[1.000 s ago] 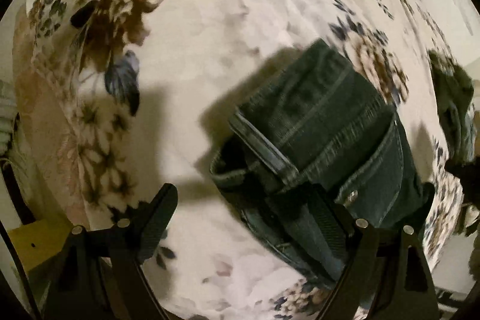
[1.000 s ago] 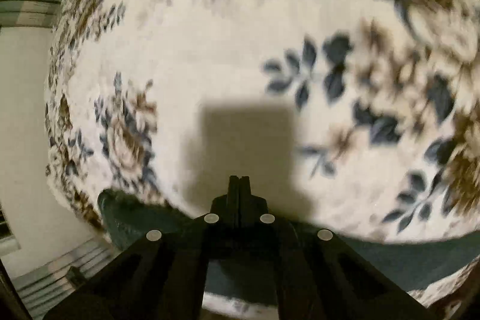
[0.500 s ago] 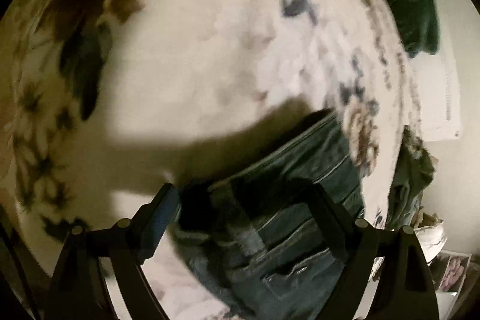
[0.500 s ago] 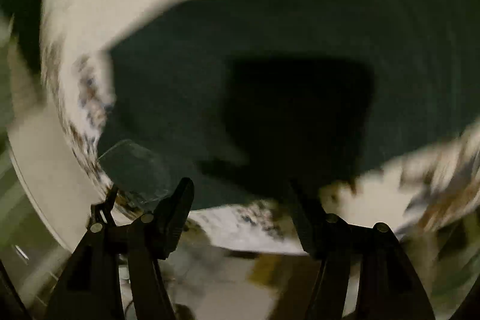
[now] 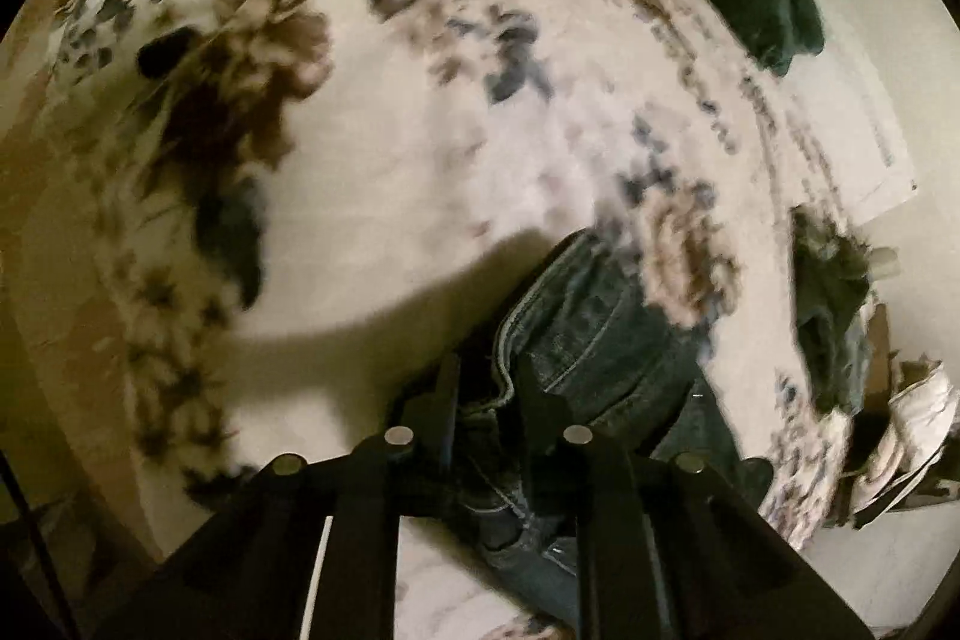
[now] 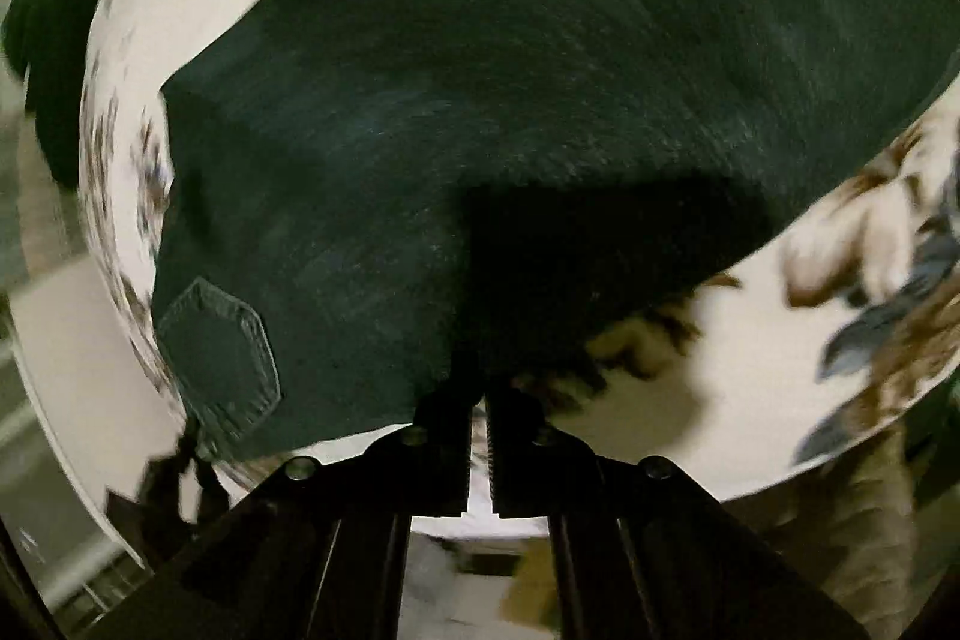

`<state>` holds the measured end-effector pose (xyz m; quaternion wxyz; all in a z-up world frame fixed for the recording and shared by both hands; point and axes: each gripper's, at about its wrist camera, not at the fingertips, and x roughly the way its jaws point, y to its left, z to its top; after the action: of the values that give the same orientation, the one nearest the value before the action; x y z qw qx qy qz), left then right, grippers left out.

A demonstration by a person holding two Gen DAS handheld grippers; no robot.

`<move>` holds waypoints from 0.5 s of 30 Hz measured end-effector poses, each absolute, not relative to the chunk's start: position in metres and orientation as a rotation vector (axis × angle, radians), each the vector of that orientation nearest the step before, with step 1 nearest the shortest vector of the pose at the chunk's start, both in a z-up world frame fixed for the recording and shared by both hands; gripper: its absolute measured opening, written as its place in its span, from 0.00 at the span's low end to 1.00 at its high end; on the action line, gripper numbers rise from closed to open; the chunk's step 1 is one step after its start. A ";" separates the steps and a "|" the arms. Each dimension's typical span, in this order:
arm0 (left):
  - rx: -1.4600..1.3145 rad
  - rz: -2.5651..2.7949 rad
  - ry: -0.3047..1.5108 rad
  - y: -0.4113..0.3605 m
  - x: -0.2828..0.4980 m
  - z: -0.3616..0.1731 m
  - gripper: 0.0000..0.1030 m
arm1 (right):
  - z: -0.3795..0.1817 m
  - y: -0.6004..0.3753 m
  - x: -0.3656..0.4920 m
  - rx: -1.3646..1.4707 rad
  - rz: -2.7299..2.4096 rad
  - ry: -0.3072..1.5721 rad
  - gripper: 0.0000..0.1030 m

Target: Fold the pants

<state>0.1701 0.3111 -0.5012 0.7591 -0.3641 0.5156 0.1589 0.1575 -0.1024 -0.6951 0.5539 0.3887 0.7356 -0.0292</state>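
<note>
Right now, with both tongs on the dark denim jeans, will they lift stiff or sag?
The dark blue-green denim jeans will probably sag: the waistband already buckles between the left tongs. The wide panel in front of the right tongs lies flat on the floral bedspread, so it may drag. Thick seams and the stitched pocket suggest they are fairly heavy, not slippery.

Dark blue-green denim pants (image 6: 510, 112) with a stitched hexagonal patch lie spread ahead of the right tongs (image 6: 478, 403), their bunched waistband pinched in the left tongs (image 5: 487, 394).
</note>
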 end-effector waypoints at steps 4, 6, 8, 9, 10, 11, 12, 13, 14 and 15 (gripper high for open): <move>-0.854 0.405 1.252 0.324 0.161 -0.545 0.28 | -0.737 -0.089 0.166 0.766 -0.015 1.984 0.08; -0.883 0.412 1.253 0.330 0.161 -0.538 0.32 | -0.739 -0.080 0.176 0.753 0.089 2.105 0.08; -0.840 0.407 1.255 0.329 0.164 -0.520 0.37 | -0.711 -0.068 0.194 0.684 0.213 2.077 0.17; -0.791 0.408 1.253 0.325 0.166 -0.509 0.42 | -0.696 -0.063 0.205 0.633 0.262 2.053 0.41; -0.763 0.402 1.249 0.322 0.167 -0.502 0.65 | -0.670 -0.056 0.222 0.576 0.320 1.992 0.56; -0.717 0.398 1.246 0.317 0.170 -0.495 0.91 | -0.657 -0.053 0.236 0.562 0.344 1.950 0.76; -0.666 0.396 1.237 0.310 0.174 -0.488 0.97 | -0.647 -0.050 0.252 0.555 0.360 1.911 0.81; -0.630 0.389 1.223 0.305 0.178 -0.484 0.98 | -0.640 -0.049 0.273 0.551 0.366 1.873 0.81; -0.580 0.375 1.206 0.297 0.185 -0.480 0.98 | -0.638 -0.047 0.300 0.549 0.349 1.830 0.81; -0.530 0.364 1.201 0.288 0.192 -0.479 0.98 | -0.639 -0.047 0.323 0.524 0.316 1.795 0.81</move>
<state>0.1917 0.2883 -0.4788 0.7768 -0.2451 0.5551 0.1683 0.3233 -0.0466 -0.6389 0.5832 0.2245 0.7688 0.1354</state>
